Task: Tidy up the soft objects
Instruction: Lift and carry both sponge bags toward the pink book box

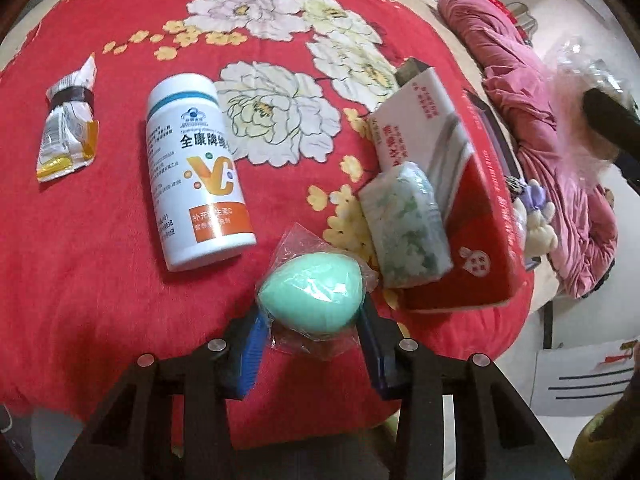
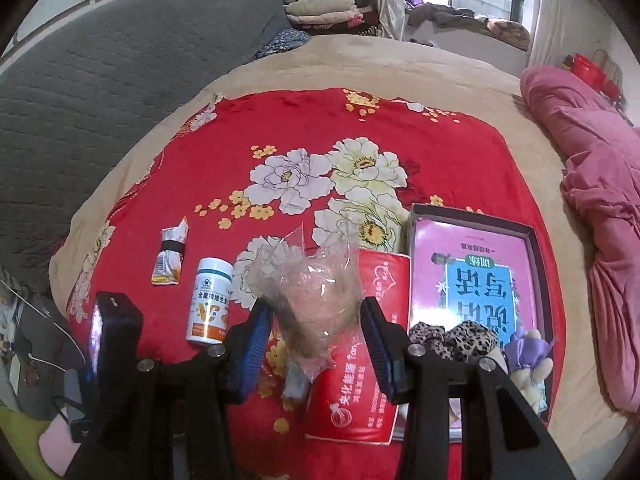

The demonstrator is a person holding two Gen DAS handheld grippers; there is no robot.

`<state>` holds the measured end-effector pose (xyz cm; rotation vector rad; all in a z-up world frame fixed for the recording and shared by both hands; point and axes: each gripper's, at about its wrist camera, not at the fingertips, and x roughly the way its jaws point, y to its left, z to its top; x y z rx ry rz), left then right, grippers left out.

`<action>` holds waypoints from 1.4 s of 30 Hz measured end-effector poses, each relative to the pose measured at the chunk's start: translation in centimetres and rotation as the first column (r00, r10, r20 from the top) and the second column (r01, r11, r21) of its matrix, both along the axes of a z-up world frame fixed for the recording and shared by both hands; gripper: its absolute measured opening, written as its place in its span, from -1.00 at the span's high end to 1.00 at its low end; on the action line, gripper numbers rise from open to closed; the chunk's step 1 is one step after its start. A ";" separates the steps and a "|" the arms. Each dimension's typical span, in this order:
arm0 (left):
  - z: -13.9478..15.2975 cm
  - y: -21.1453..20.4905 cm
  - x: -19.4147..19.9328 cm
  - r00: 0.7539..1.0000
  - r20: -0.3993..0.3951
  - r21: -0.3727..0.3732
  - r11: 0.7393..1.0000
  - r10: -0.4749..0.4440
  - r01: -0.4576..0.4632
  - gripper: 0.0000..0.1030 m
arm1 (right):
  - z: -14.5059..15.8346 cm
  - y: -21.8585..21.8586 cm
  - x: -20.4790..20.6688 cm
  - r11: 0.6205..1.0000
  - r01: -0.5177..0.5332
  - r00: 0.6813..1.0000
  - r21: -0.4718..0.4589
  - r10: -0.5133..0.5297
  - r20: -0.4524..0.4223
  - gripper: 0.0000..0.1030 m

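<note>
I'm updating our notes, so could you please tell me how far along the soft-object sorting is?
Done: a leopard-print scrunchie and small plush toy lie in the open box. In hand: the left hand-held gripper grips a bagged mint-green sponge egg; the right holds a clear-wrapped fluffy item. Left: boxing both.

- White plastic vitamin bottle (image 1: 198, 168) with orange label, lying on its side on the red floral blanket (image 1: 100, 240).
- Crumpled white-and-yellow foil sachet (image 1: 68, 124), well left of the bottle.
- Pink quilt (image 2: 600, 208), bunched at the bed's right edge.
</note>
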<state>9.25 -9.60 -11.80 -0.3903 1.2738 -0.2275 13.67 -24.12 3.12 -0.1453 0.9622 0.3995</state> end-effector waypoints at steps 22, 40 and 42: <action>4.3 0.4 -2.2 0.995 0.096 0.036 0.999 -0.025 0.021 0.15 | 0.2 -0.1 -2.5 0.999 0.025 1.000 0.020 -0.025 -0.008 0.10; 10.0 0.2 -3.5 0.977 0.212 0.024 0.999 -0.036 0.032 0.15 | 2.7 -3.2 -4.7 0.989 0.117 0.992 0.089 -0.121 0.043 0.10; 11.1 -0.9 -3.4 0.970 0.236 0.027 0.998 -0.059 0.055 0.15 | 3.5 -4.9 -4.9 0.984 0.148 0.986 0.100 -0.154 0.059 0.10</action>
